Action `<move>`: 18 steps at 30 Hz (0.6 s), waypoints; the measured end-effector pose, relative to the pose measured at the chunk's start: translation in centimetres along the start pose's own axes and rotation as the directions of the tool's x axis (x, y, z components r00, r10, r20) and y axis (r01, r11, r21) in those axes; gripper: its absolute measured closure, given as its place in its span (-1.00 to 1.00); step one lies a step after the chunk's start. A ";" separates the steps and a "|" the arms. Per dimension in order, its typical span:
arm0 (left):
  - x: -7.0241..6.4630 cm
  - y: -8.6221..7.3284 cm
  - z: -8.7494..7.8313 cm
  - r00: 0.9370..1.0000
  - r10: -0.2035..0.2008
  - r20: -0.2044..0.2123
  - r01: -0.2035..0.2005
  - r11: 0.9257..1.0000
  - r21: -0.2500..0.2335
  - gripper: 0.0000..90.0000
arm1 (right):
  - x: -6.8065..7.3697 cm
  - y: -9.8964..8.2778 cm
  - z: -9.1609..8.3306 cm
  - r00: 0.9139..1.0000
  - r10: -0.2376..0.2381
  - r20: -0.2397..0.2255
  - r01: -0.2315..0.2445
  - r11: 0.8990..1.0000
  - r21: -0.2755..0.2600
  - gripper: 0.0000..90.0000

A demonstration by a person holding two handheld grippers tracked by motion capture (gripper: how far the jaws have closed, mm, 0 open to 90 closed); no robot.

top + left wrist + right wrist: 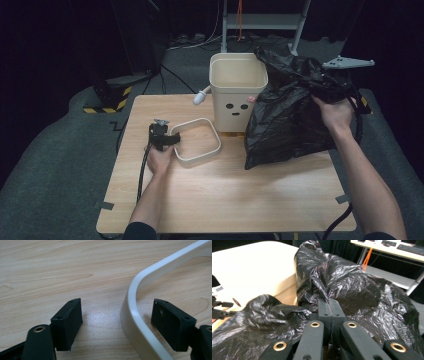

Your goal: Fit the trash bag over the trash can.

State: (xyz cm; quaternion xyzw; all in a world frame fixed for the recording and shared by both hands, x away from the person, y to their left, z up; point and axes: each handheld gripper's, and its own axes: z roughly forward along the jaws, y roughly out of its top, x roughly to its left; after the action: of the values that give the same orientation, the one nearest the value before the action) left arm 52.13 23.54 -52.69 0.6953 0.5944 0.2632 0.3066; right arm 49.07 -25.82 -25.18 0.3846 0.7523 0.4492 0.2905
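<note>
R gripper (pixel 329 305) jaws pinch black bag (pixel 290 115): thin, floppy, slippery; grab bunched top. L gripper (pixel 117 322) jaws spread around stiff white ring (pixel 136 315).

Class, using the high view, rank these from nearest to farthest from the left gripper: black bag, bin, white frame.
1. white frame, rim between the open jaws of the left gripper.
2. bin, behind the frame.
3. black bag, far right.

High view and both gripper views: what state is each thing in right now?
Cream plastic bin: upright, unlined, rim ring off.
Cream rim ring: flat on the wooden table.
Black plastic bag: crumpled, lifted beside the bin.
Left gripper: open, straddling the ring.
Right gripper: shut on the bag.
</note>
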 end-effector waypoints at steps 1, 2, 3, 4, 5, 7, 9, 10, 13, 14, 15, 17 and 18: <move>0.0 0.0 0.0 1.000 0.002 0.001 -0.002 1.000 0.000 -0.47 | 0.3 0.1 0.3 1.000 0.000 -0.007 0.000 1.000 0.005 1.00; 0.0 0.0 0.0 1.000 0.002 0.002 -0.002 1.000 0.000 -0.48 | 0.6 0.2 0.5 1.000 0.000 -0.015 0.001 1.000 0.003 1.00; 0.0 0.0 0.0 1.000 0.006 0.005 -0.006 1.000 0.001 -0.49 | 0.7 0.2 0.7 1.000 -0.005 -0.022 0.005 1.000 0.001 1.00; 0.0 0.0 0.0 1.000 0.009 0.008 -0.009 1.000 0.003 -0.50 | 0.8 0.3 0.9 0.999 -0.001 -0.034 0.001 1.000 -0.002 1.00; 0.0 0.0 0.0 1.000 0.010 0.009 -0.010 1.000 0.002 -0.50 | 0.9 0.3 1.1 0.999 -0.001 -0.045 0.001 1.000 -0.006 1.00; 0.1 0.0 -0.1 1.000 0.010 0.007 -0.010 1.000 0.007 -0.49 | 1.1 0.5 1.4 0.998 0.005 -0.062 -0.005 1.000 -0.006 1.00; 0.1 0.0 -0.2 1.000 0.009 0.008 -0.009 1.000 0.013 -0.47 | 1.4 0.7 1.6 0.997 0.004 -0.079 -0.004 1.000 -0.010 1.00; 0.1 0.0 -0.2 1.000 0.007 0.007 -0.007 1.000 0.015 -0.46 | 1.5 0.9 1.7 0.996 0.002 -0.084 -0.003 1.000 -0.013 1.00; 0.2 0.2 -0.4 1.000 0.019 0.005 -0.019 1.000 0.020 -0.44 | 1.9 1.3 1.8 0.995 -0.004 -0.101 0.003 1.000 -0.018 1.00; 0.3 0.2 -0.5 1.000 0.013 0.009 -0.013 1.000 0.015 -0.44 | 2.0 1.4 1.8 0.994 -0.006 -0.106 0.004 1.000 -0.023 1.00; 0.3 0.4 -0.8 1.000 0.006 0.017 -0.007 1.000 0.006 -0.44 | 2.2 1.5 1.8 0.994 -0.013 -0.111 0.010 1.000 -0.030 1.00; 0.3 0.6 -1.2 1.000 0.009 0.025 -0.009 1.000 -0.003 -0.44 | 2.4 1.7 1.8 0.992 -0.014 -0.123 0.010 0.999 -0.033 1.00; 0.3 0.8 -1.5 1.000 0.012 0.028 -0.011 1.000 -0.010 -0.44 | 2.5 1.8 1.8 0.992 -0.019 -0.129 0.014 0.999 -0.034 1.00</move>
State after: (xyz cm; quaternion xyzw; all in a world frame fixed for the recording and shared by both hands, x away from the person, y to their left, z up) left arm 51.60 23.89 -51.07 0.7008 0.5848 0.2581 0.3167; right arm 49.74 -22.35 -24.55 0.3436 0.7652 0.4830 0.2513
